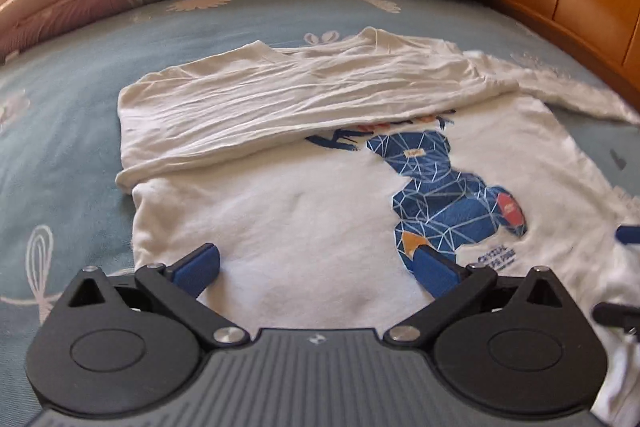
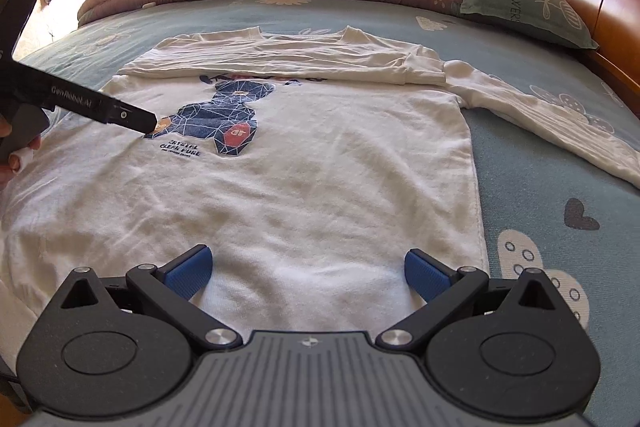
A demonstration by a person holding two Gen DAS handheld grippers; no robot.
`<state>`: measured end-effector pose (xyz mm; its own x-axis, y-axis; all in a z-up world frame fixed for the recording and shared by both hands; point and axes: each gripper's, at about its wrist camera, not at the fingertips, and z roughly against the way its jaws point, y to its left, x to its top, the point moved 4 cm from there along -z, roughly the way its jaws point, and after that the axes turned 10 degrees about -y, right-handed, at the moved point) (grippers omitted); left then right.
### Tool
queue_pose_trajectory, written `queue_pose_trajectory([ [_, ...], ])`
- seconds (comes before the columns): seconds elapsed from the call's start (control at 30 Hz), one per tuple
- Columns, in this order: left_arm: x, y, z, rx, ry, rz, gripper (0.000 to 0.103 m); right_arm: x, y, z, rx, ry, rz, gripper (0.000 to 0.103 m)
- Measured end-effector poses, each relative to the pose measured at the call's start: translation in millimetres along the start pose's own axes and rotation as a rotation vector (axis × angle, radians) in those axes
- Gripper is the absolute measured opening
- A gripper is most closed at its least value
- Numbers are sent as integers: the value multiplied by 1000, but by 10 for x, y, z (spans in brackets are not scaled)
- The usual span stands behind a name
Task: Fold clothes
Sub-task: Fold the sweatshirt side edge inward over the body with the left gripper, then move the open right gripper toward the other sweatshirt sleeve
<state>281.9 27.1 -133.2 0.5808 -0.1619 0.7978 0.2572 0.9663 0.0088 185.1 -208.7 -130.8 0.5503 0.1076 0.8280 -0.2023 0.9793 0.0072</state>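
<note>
Both grippers, left [image 1: 316,267] and right [image 2: 308,273], gape wide and empty over the shirt's [image 2: 320,179] near edge; its free sleeve [image 2: 552,123] trails right, nearer the right one.

We see a white shirt [image 2: 304,163] spread on the blue bedsheet [image 2: 532,187], its far side folded over the bear print [image 2: 224,123]. One sleeve [image 2: 560,131] trails toward 3 o'clock. Our right gripper [image 2: 308,273] hovers wide apart at 6 o'clock; the left gripper [image 2: 150,125] reaches in from 9 o'clock.

white long-sleeved shirt [image 2: 320,167], half-folded, on bed
</note>
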Motion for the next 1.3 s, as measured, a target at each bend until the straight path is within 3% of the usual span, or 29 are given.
queue_pose_trajectory([
  [0.2, 0, 54, -17, -36, 0, 28, 102, -177, 45, 256, -72, -10, -31, 103],
  [0.5, -21, 50, -32, -45, -22, 17, 102, -265, 55, 302, -81, -90, -39, 103],
  [0.7, 15, 62, 23, -20, -23, 27, 102, -247, 91, 327, -116, -79, -34, 103],
  [0.77, 83, 62, 113, -9, -83, 36, 102, -221, 82, 369, -106, -70, -32, 103],
  [0.87, 154, 10, 197, -66, -128, 31, 102, -111, 109, 570, -60, -178, -48, 103],
  [0.93, 149, -31, 177, -86, -113, 36, 102, -16, 190, 565, 5, -184, -46, 103],
  [1.0, 101, -74, 115, -93, -87, 31, 102, 40, 326, 511, 71, -176, -23, 103],
  [1.1, 3, -112, 23, -77, -40, -3, 102, -23, 428, 410, 95, -130, 0, 103],
  [1.17, -20, -115, 15, -77, -40, -9, 103, -150, 357, 354, 85, -67, -23, 103],
  [1.3, -35, -101, 6, -77, -36, -3, 103, -359, 174, 539, 51, -55, -9, 103],
])
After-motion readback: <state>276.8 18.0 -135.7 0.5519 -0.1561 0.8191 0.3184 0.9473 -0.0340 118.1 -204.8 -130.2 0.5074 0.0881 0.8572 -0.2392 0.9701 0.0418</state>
